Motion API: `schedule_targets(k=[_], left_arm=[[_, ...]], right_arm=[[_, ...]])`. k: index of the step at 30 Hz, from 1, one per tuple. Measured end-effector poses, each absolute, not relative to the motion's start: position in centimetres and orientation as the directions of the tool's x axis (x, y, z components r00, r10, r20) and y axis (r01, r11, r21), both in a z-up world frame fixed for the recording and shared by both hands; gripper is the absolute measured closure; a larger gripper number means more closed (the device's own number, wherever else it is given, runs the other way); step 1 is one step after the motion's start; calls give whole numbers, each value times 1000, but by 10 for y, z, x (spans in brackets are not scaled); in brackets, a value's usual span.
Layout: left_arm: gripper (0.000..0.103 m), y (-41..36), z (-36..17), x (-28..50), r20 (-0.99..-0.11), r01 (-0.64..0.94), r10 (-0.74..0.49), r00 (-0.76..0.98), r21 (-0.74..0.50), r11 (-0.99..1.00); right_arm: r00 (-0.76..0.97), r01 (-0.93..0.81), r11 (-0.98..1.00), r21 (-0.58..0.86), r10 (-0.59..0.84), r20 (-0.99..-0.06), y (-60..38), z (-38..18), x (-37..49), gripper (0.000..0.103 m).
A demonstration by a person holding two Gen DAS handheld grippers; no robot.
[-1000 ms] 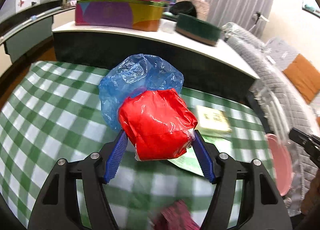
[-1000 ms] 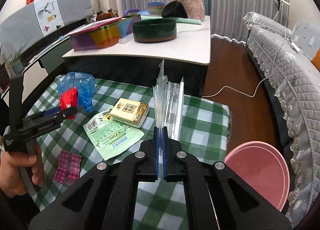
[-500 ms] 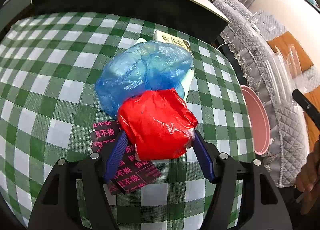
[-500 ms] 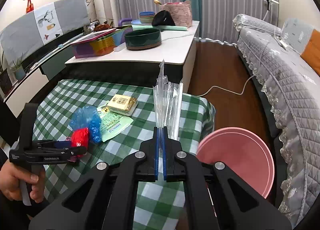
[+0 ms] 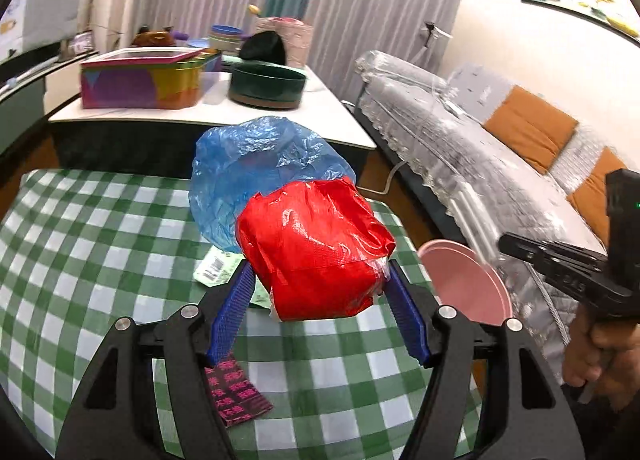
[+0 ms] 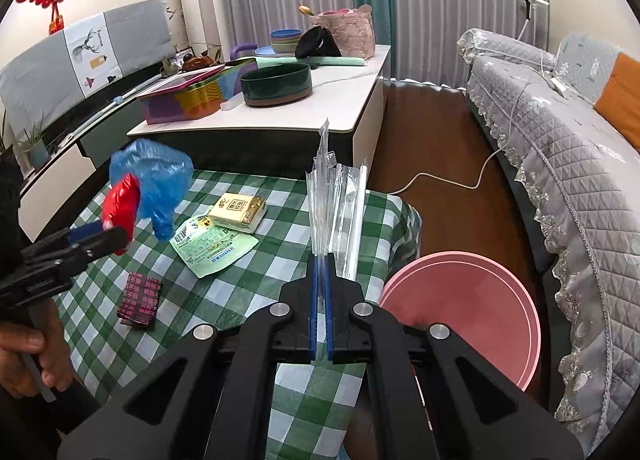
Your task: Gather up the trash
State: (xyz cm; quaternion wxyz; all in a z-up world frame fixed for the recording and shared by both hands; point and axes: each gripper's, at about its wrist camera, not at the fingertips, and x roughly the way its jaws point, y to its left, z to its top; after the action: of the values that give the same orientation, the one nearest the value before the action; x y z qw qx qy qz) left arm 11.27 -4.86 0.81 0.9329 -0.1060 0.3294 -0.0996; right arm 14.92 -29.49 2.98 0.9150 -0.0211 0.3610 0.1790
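My left gripper (image 5: 319, 272) is shut on a crumpled red plastic bundle (image 5: 316, 248), and a blue plastic bag (image 5: 256, 164) hangs off its far side. It holds them in the air above the green checked table (image 5: 80, 240). The right wrist view shows the same red bundle (image 6: 120, 208) and blue bag (image 6: 160, 180) at the left. My right gripper (image 6: 320, 260) is shut on a clear plastic wrapper (image 6: 332, 200) that stands up from its tips, over the table's right edge. A pink bin (image 6: 460, 312) stands on the floor just right of the table.
On the table lie a green-and-white packet (image 6: 212, 244), a cream box (image 6: 240, 212) and a dark packet with pink lettering (image 6: 138, 298). Behind it stands a white side table (image 6: 320, 112) with a coloured box and a dark green bowl. A grey covered sofa (image 6: 560, 160) lines the right side.
My left gripper rose with the red bundle and blue bag and swung toward the pink bin. My right gripper first shifted toward the table's right edge with the wrapper, then held still.
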Motion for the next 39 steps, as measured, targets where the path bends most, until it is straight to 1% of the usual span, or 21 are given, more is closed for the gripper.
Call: schedule_targets(k=[15,21,25,27,28,30,32,34,37,39], left_arm=[[39,-57,-2,121,-603,132,-290,743,-292,947],[39,-53,-5,124,-614,109,-276,740,-295,949],[39,-48,-5,122,-616,113,-280,736,-296,948],[39,-45,-5,121,-616,114,-279,737,-294,949],[39,-42,-5,120,-616,113,-279,737,-294,949],[39,-38,-5,118,-617,113,-283,735,-300,947],[39,-35,-6,116,-618,119,-289,731,-301,946],[39,-33,-6,114,-621,135,-298,725,-297,945],[39,-32,-7,110,-625,171,-320,712,-288,942],[39,-33,-8,107,-628,194,-335,703,-284,939]], right_arm=[[661,-360,928,97,327,-675,-286,25,156,100],[614,-398,911,108,351,-707,-267,9,165,100],[594,-428,896,116,376,-711,-254,4,172,99],[588,-437,891,121,385,-712,-247,3,175,96],[588,-438,891,119,384,-712,-244,2,176,96],[588,-435,891,128,389,-710,-239,3,180,89],[590,-433,889,148,404,-699,-237,6,183,73],[594,-433,885,169,421,-686,-234,9,185,66],[584,-447,867,221,470,-662,-230,14,189,61],[567,-463,843,272,518,-641,-226,17,191,56]])
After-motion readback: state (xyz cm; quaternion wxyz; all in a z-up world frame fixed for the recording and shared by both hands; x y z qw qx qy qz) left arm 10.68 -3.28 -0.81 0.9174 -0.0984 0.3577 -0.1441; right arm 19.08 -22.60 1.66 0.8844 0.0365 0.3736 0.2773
